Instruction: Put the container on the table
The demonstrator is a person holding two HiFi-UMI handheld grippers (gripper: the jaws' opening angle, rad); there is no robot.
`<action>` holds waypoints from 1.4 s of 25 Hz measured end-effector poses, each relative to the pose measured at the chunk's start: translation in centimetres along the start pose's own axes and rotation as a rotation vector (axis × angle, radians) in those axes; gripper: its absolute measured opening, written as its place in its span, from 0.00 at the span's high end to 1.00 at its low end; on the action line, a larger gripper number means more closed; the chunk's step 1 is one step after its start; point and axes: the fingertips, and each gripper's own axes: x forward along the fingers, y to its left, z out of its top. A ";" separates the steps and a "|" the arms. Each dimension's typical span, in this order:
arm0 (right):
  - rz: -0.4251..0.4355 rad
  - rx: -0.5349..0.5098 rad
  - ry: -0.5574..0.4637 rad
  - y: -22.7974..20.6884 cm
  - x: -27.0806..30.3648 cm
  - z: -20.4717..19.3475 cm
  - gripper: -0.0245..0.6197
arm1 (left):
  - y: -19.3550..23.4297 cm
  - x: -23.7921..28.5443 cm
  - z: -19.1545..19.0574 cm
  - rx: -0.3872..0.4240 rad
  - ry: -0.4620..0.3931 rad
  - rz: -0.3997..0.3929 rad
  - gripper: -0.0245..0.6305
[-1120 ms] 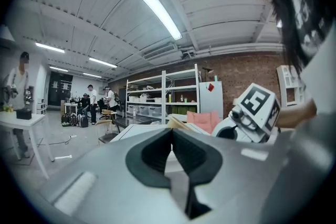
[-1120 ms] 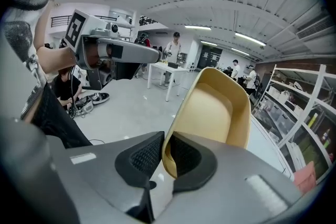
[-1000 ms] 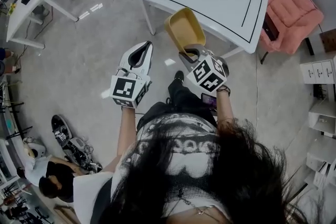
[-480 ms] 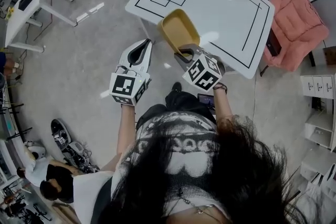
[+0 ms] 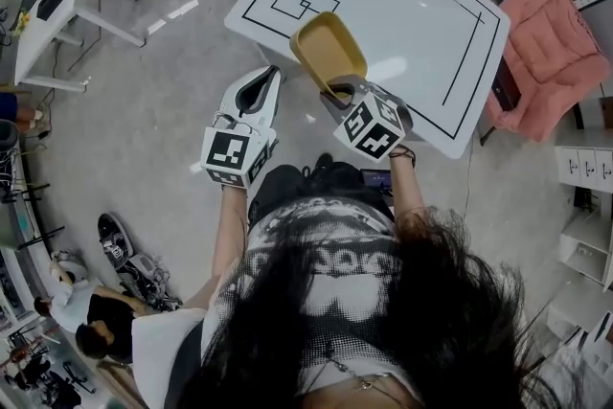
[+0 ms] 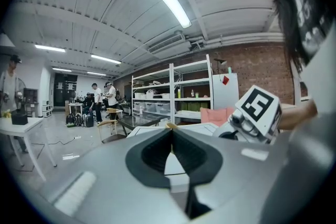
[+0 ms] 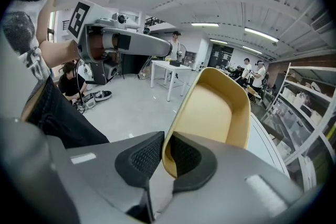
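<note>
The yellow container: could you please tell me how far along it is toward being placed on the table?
Done: the right gripper is shut on the yellow container by its rim, lifted. In hand: it hangs tilted over the white table, at its near edge. Left: lower it flat and release. The left gripper is shut, empty.

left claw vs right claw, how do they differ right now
The left claw has its jaws closed on nothing; the right claw pinches the rim of the yellow container. The left claw hangs over the floor beside the table; the right claw reaches to the table's near edge, with the container above the tabletop. Both carry a cube with square markers.
</note>
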 end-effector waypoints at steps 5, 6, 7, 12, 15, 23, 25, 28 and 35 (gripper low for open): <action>0.004 0.009 -0.002 -1.1 0.4 -0.8 0.90 | -0.5 1.5 -0.1 0.006 0.015 -0.010 0.96; 0.005 0.010 -0.002 -1.3 0.4 -0.9 0.90 | -0.6 1.7 -0.1 0.005 0.017 -0.011 0.96; 0.007 0.010 -0.002 -1.5 0.4 -1.1 0.90 | -0.7 1.9 -0.1 0.004 0.018 -0.011 0.96; 0.013 0.021 -0.001 -2.3 1.0 -1.5 0.90 | -0.6 2.7 -0.1 0.014 0.025 -0.018 0.96; 0.013 0.025 0.003 -3.0 1.5 -1.3 0.90 | 0.0 3.0 0.3 0.017 0.027 -0.019 0.96; 0.006 0.036 0.022 -5.8 4.4 -0.2 0.90 | 3.6 5.4 0.2 0.012 0.026 -0.039 0.96; 0.001 0.042 0.035 -6.9 5.6 0.3 0.90 | 5.2 6.6 0.1 0.009 0.023 -0.052 0.96; -0.012 0.033 0.077 -8.9 7.7 0.9 0.90 | 7.9 8.9 0.3 0.005 0.015 -0.077 0.96; -0.042 0.070 0.166 -14.5 12.8 2.7 0.90 | 14.9 13.7 1.8 0.013 0.000 -0.154 0.96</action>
